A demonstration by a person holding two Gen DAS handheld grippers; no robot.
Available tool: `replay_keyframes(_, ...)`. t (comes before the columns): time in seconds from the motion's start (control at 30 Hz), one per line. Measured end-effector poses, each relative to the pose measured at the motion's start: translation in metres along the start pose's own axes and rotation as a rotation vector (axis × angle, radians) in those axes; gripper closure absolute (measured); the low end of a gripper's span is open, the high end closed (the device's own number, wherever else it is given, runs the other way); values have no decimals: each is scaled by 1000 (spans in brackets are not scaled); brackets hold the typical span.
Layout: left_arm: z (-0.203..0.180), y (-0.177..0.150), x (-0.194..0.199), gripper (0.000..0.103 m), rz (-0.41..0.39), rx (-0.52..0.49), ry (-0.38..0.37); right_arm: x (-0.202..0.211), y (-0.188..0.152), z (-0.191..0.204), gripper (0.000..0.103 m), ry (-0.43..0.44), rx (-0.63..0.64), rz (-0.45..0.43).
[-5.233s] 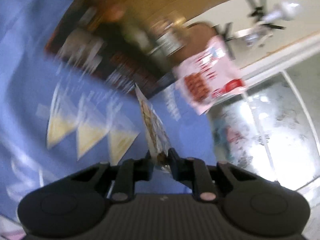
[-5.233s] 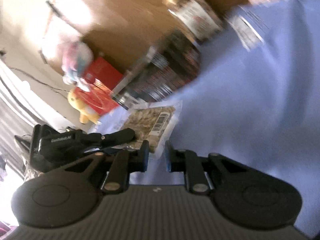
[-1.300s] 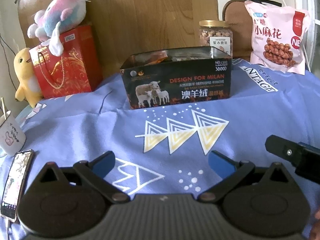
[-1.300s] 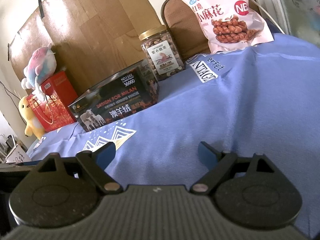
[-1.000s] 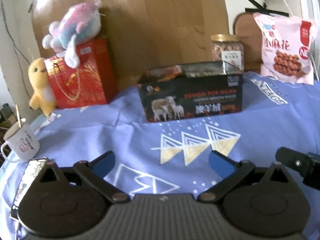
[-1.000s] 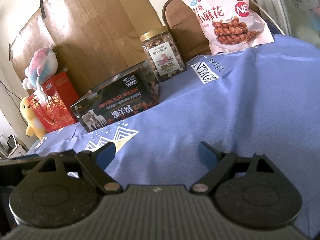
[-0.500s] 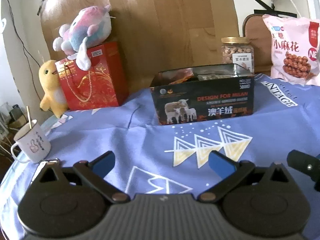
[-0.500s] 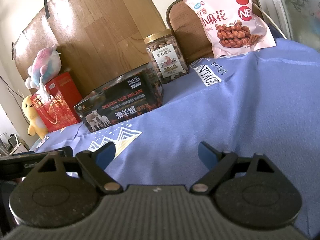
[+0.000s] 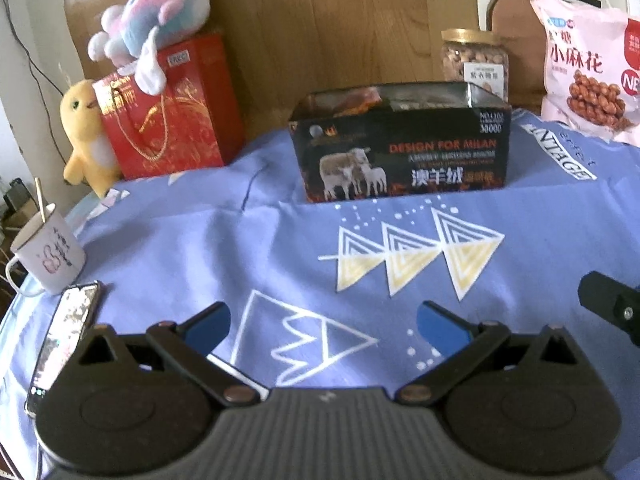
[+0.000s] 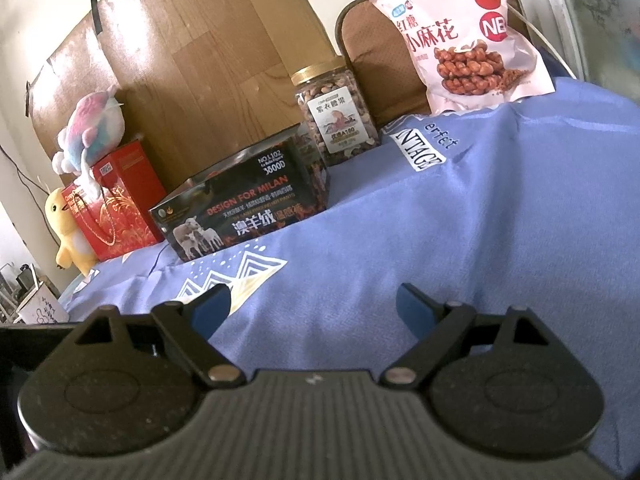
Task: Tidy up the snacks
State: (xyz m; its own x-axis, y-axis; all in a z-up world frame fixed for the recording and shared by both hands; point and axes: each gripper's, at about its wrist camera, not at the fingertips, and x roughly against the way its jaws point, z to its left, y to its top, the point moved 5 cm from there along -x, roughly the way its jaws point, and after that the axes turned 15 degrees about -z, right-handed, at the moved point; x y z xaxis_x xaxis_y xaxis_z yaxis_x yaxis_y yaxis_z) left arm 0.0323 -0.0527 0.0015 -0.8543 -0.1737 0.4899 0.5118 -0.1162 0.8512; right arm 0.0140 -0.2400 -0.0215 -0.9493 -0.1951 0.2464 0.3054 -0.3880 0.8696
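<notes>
A black open-topped box [image 9: 404,152] printed with sheep stands at the back of the blue tablecloth [image 9: 280,248], snack packets showing inside it. The same box [image 10: 244,212] appears left of centre in the right wrist view. Behind it stand a gold-lidded jar of nuts [image 9: 474,62] [image 10: 336,120] and a pink bag of twisted snacks [image 9: 592,64] [image 10: 460,36]. My left gripper [image 9: 324,326] hovers open over the cloth, well short of the box, nothing between its fingers. My right gripper [image 10: 312,308] is open too and empty; part of it shows at the left wrist view's right edge.
A red gift bag [image 9: 168,108] topped by a pastel plush toy [image 9: 152,12], with a yellow plush duck [image 9: 86,136] beside it, stands at the back left. A white mug [image 9: 48,256] and a phone [image 9: 64,340] lie near the left table edge. A wooden board backs the table.
The left wrist view has tipped slightly downward, so the phone and more of the near cloth show again. Both grippers stay open and empty, and the right one has not moved.
</notes>
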Motion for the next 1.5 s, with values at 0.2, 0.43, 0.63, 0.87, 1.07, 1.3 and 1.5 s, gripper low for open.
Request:
replay_keyframes(0.2, -1, -2, -2, 0, 23, 3, -5, -2, 0, -1, 11, -3, -6, 2)
replay_keyframes(0.43, -1, -4, -5, 0, 39, 5, -2, -2, -1, -1, 11, 0, -5, 6)
replay_keyframes(0.63, 0, -4, -6, 0, 45, 7, 1, -3, 0, -2, 11, 0, -8, 5)
replay_keyframes(0.87, 2, -5, -7, 0, 49, 17, 4, -2, 0, -2, 11, 0, -8, 5)
replay_keyframes(1.07, 2, -6, -7, 0, 52, 17, 3, -2, 0, -2, 11, 1, -7, 6)
replay_keyframes(1.3, 2, -7, -8, 0, 53, 16, 7, -2, 0, -3, 11, 1, -9, 6)
replay_keyframes(1.5, 2, -7, -8, 0, 54, 15, 8, -2, 0, -4, 11, 1, -11, 7)
